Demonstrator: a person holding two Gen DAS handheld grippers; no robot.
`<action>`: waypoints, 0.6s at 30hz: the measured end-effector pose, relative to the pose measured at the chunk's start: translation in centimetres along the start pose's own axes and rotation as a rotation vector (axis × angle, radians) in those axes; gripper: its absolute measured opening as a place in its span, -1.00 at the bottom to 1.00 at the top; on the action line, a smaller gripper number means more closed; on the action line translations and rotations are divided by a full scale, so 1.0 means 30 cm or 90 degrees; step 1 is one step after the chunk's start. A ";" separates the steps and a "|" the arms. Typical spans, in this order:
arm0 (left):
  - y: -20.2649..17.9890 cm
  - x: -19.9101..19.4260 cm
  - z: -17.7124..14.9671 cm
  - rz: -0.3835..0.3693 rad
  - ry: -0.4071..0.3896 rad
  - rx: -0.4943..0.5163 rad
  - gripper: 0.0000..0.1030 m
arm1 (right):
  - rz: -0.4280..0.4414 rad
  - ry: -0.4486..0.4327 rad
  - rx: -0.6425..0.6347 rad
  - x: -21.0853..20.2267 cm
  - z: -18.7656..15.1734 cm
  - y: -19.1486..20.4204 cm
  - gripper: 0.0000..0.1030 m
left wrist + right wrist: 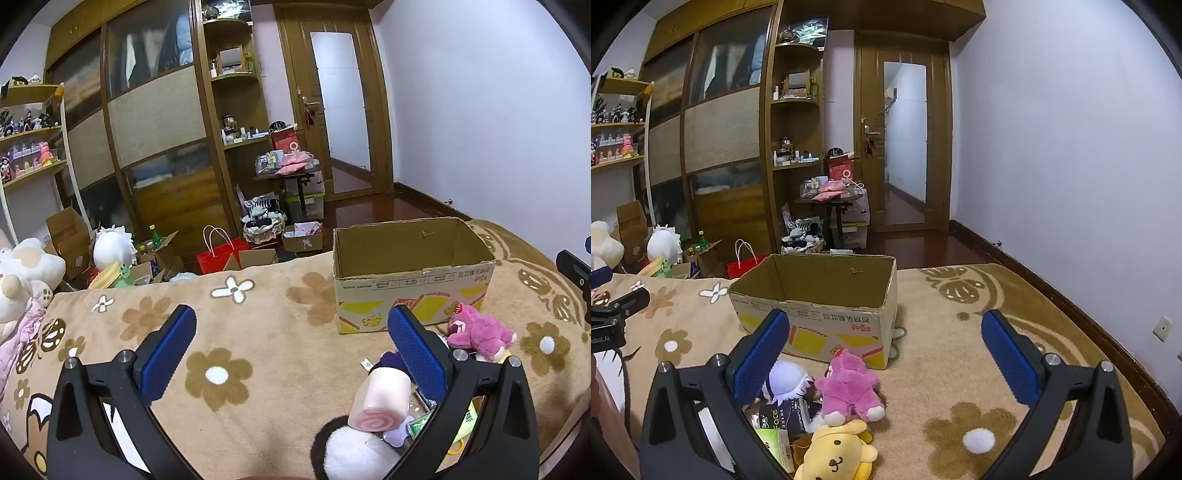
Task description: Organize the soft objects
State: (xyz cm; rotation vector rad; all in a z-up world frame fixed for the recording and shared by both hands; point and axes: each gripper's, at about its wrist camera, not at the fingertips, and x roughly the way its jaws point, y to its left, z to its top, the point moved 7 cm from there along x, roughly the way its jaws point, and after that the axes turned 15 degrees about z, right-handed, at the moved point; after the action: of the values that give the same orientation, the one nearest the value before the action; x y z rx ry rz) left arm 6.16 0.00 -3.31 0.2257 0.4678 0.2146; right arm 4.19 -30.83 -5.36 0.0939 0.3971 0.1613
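Both grippers are over the bed, angled down a bit. The left gripper (pixel 291 332) has its jaws spread wide with nothing between the pads, just the flower-print blanket (pixel 258 332) below. The right gripper (pixel 886 338) is the same: jaws fully apart, nothing held.

The cardboard box (pixel 410 280) sits upright on the blanket, top open; the inside looks empty from both views, though the floor of it isn't fully visible.

The soft toys are piled on the blanket just in front of the box:
- pink plush bear (pixel 849 387) lies on its side, close to the box's front face, not touching the right gripper.
- yellow dog plush (pixel 836 456) sits nearest the camera in the right wrist view, directly below the pink one and touching it.
- white-haired doll (pixel 788 380) lies just left of the pink bear, partly behind the right gripper's left finger.
- pink swirl roll plush (pixel 380 402) stands tilted beside the left gripper's right finger.
- a white-and-brown plush (pixel 351 454) sits at the bottom edge of the left wrist view, probably a paw or a head; too cropped to tell.

Some packets lie mixed into the pile under the toys.

The left gripper's body shows at the left edge of the right wrist view, well apart from the box.
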 end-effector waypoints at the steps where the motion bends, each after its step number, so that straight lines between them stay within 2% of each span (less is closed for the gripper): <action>1: 0.000 0.000 0.000 0.000 0.001 0.001 0.99 | 0.000 0.001 0.001 0.000 0.000 -0.001 1.00; 4: 0.004 0.001 0.002 0.014 -0.004 0.000 0.99 | -0.002 -0.001 0.001 -0.001 0.001 -0.004 1.00; 9: -0.004 0.028 0.002 0.010 0.008 0.001 0.99 | -0.005 -0.002 0.002 0.000 -0.002 -0.004 1.00; 10: -0.018 -0.001 0.004 0.013 -0.001 0.000 0.99 | -0.001 0.001 0.007 0.001 0.002 -0.006 1.00; 18: -0.026 0.012 0.000 0.007 -0.001 -0.002 0.99 | -0.001 0.002 0.004 0.003 -0.002 -0.001 1.00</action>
State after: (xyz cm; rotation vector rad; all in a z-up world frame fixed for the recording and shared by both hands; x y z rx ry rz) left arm 6.61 -0.66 -3.67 0.2256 0.4654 0.2255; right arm 4.25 -30.84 -5.44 0.0993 0.4003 0.1586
